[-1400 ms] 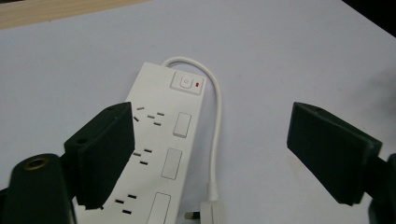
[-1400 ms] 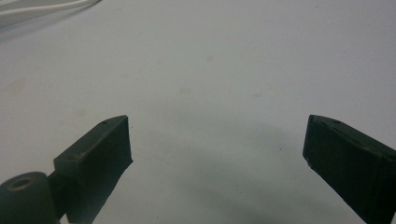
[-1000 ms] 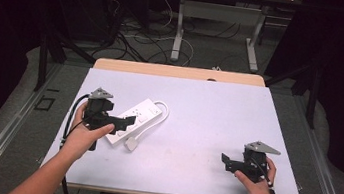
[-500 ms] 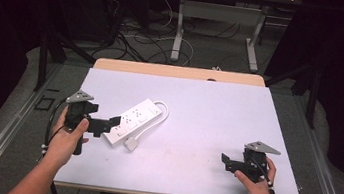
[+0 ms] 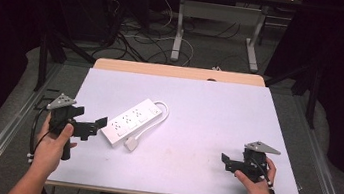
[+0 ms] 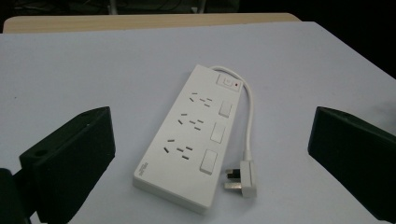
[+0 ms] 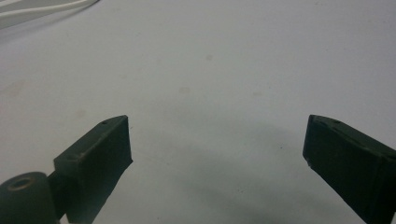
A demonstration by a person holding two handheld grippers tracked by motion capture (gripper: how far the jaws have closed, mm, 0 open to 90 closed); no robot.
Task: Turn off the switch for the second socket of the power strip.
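Note:
A white power strip [image 5: 131,121] lies at the table's left middle, its short cord looping round to a white plug [image 5: 132,143] beside it. The left gripper view shows the power strip [image 6: 196,135] with three sockets and switches and the plug [image 6: 243,178] lying flat between wide jaws. My left gripper [image 5: 98,123] is open, just left of the strip at the table's left edge, holding nothing. My right gripper [image 5: 224,160] is open over bare table near the front right corner, and its jaws stand wide apart above the surface [image 7: 215,121].
The table top [image 5: 208,112] is pale lilac with a wooden strip along its far edge [image 5: 178,71]. Beyond it are table legs and loose cables on the floor [image 5: 168,36]. Metal rails run along both sides of the table.
My left gripper has drawn back to the left, off the power strip's near end to the table's left edge. The strip stays put. My right gripper has not moved.

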